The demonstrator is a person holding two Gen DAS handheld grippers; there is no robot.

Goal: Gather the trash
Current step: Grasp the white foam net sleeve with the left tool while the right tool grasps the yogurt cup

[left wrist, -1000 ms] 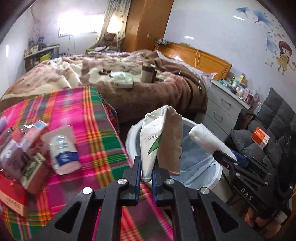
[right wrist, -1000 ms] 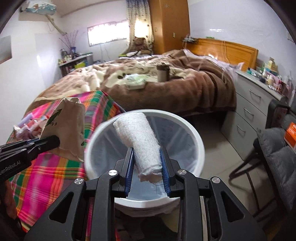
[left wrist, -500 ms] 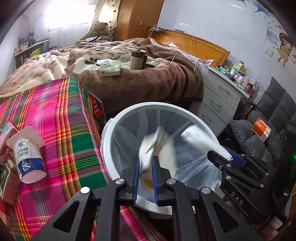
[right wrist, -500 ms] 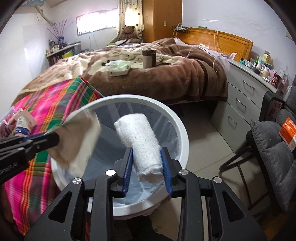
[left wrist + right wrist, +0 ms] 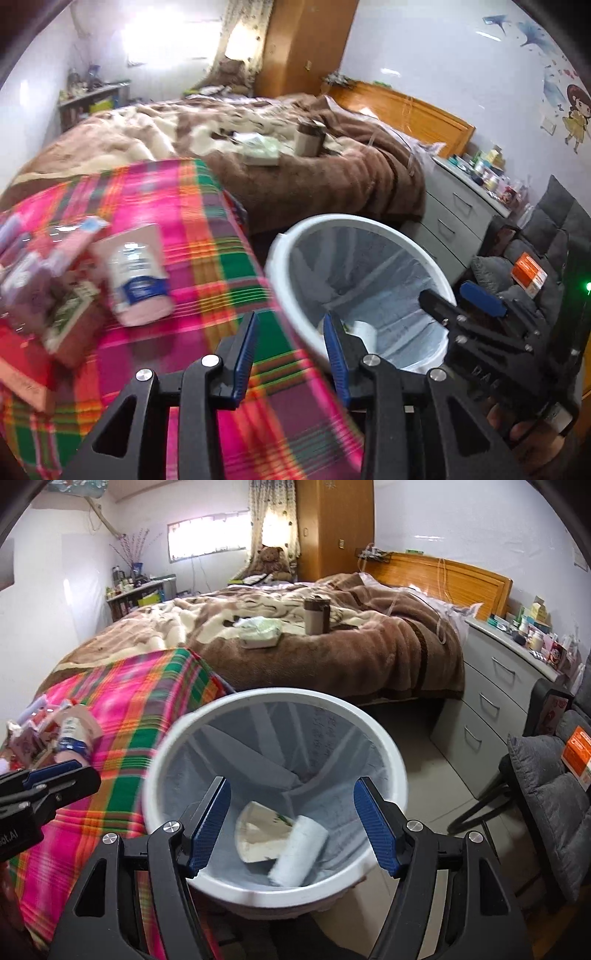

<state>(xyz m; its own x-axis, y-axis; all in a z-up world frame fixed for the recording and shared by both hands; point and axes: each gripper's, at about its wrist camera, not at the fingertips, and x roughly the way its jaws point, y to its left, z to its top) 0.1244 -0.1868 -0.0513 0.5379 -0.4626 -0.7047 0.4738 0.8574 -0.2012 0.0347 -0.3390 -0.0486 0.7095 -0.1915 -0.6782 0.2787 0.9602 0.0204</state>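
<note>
White plastic trash bin (image 5: 384, 760), fitted with a translucent liner, stands on the floor against the edge of the worktop (image 5: 207, 236), which is covered by a pink, green and orange plaid cloth. Two discarded items lie at the bottom of the bin: a crumpled paper bag (image 5: 258, 834) with a green leaf print, and a rolled white towel (image 5: 299, 851) resting against it.

Right gripper (image 5: 291, 823) hovers above the bin opening. Its jaws are opening, spread wide, with nothing between the blue pads; the roll lies free below them.

Left gripper (image 5: 291, 354) is positioned over the boundary between the worktop edge and the bin rim. Its jaws are opening, parted moderately, with nothing between them. The left-wrist view is motion-blurred.

Remaining items on the worktop: a white-and-blue cup (image 5: 138, 277) lying on its side, and a cluster of small cartons and packets (image 5: 44, 280) just beside it, near the left edge.

A bed (image 5: 295, 642) with a brown blanket is located behind the bin.
</note>
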